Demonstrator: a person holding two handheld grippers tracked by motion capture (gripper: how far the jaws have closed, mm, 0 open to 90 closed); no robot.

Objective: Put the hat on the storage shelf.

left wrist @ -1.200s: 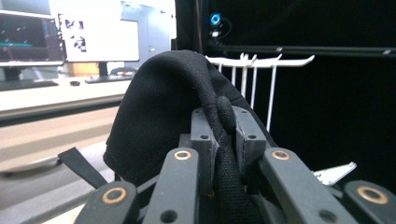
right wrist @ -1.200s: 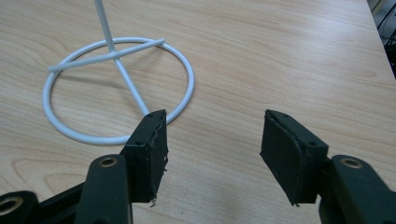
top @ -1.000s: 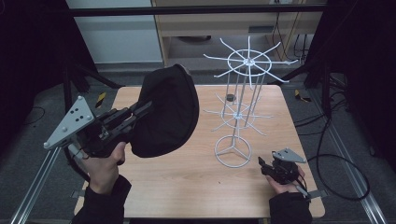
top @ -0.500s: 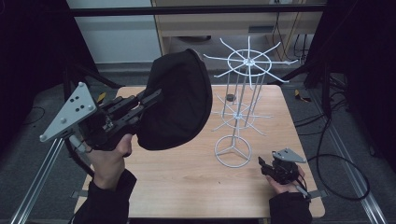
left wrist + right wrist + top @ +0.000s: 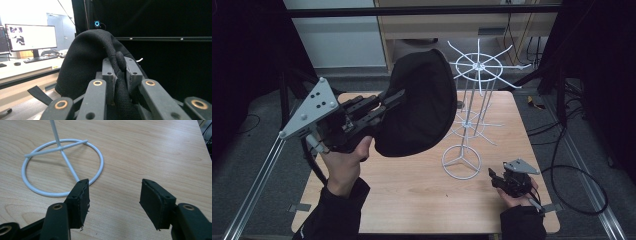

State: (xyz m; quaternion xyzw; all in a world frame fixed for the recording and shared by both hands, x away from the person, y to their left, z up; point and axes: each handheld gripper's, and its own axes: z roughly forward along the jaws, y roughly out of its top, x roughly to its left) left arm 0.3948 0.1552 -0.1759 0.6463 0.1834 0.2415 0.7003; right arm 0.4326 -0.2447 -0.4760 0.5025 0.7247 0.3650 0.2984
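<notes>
A black cap [image 5: 419, 102] hangs in the air over the left half of the table, its crown close to the white wire rack [image 5: 472, 105]. My left gripper [image 5: 389, 100] is shut on the cap's rim. In the left gripper view the thick black brim edge of the cap [image 5: 87, 60] is pinched between the two pads of my left gripper [image 5: 119, 72]. My right gripper [image 5: 494, 176] rests low on the table at the right, beside the rack's ring base [image 5: 461, 161]. In the right gripper view my right gripper [image 5: 113, 197] is open, nothing between its pads, with the ring base [image 5: 62, 167] just ahead.
The wooden table [image 5: 412, 200] has bare room in front and at the right. The rack's thin arms [image 5: 504, 65] spread out at the top and halfway down. Metal rails [image 5: 252, 185] run along both table sides. Cables [image 5: 562, 170] lie on the floor at the right.
My left gripper has lifted the cap higher and carried it right, toward the rack's top. The right gripper has stayed put.
</notes>
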